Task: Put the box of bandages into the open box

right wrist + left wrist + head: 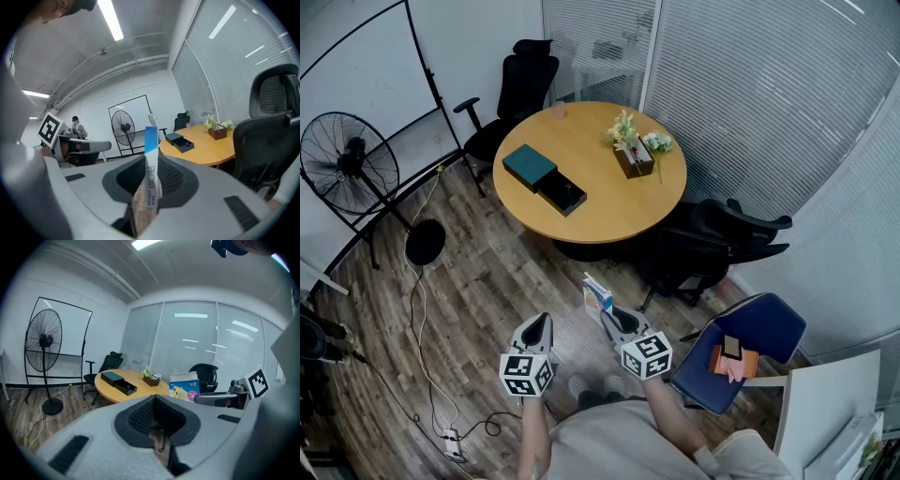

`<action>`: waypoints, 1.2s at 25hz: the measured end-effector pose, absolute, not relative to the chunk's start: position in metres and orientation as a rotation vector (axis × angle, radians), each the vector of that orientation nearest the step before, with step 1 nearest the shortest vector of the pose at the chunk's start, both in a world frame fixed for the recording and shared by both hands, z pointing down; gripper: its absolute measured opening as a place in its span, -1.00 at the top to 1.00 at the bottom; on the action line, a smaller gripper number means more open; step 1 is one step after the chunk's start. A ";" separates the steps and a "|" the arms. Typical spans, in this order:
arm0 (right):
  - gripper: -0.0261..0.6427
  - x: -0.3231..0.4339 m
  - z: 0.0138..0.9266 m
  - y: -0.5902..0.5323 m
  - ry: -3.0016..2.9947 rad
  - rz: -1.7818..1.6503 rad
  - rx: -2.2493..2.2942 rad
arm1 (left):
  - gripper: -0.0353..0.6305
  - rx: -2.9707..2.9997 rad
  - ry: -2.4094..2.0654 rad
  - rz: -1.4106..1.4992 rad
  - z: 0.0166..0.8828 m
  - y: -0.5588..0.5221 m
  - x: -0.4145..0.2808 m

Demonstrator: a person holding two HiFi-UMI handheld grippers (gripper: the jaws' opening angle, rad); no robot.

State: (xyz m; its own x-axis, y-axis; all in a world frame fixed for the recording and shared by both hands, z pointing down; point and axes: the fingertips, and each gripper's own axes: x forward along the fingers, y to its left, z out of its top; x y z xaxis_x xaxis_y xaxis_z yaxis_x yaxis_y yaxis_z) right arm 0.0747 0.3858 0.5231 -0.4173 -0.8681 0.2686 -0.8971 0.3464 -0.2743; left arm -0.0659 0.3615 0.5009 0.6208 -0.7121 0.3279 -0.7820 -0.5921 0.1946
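The box of bandages, white and blue, stands upright in my right gripper, which is shut on it above the wooden floor. In the right gripper view its narrow edge rises between the jaws. The left gripper view shows its printed face. My left gripper hangs beside it, shut, with nothing held. The open box, black, lies on the round wooden table ahead, next to a teal box. The same open box lies far beyond the jaws.
A box of flowers sits on the table's far right. Black office chairs stand between me and the table's right side. A standing fan is at the left, cables trail on the floor, and a blue chair is at my right.
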 end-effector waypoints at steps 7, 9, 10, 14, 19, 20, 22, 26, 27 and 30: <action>0.70 0.074 0.526 0.387 -2.509 0.603 1.656 | 0.86 2.523 -1.199 0.306 0.504 0.363 -0.066; 0.70 0.075 0.526 0.386 -2.521 0.632 1.667 | 0.86 2.524 -1.199 0.309 0.505 0.364 -0.067; 0.70 0.075 0.526 0.385 -2.526 0.641 1.670 | 0.86 2.524 -1.201 0.310 0.505 0.364 -0.069; 0.70 0.070 0.526 0.379 -2.530 0.636 1.652 | 0.86 2.515 -1.217 0.308 0.504 0.360 -0.077; 0.70 0.058 0.527 0.369 -2.537 0.652 1.643 | 0.86 2.508 -1.234 0.302 0.503 0.353 -0.093; 0.70 0.055 0.527 0.367 -2.539 0.655 1.644 | 0.86 2.507 -1.237 0.301 0.503 0.352 -0.098; 0.70 0.047 0.527 0.362 -2.539 0.658 1.648 | 0.86 2.505 -1.244 0.298 0.502 0.349 -0.108; 0.70 0.036 0.528 0.353 -2.532 0.648 1.652 | 0.86 2.494 -1.254 0.287 0.505 0.343 -0.127; 0.70 0.033 0.529 0.352 -2.530 0.645 1.651 | 0.86 2.487 -1.258 0.280 0.507 0.342 -0.132; 0.70 0.025 0.534 0.351 -2.516 0.646 1.655 | 0.86 2.460 -1.263 0.262 0.515 0.339 -0.146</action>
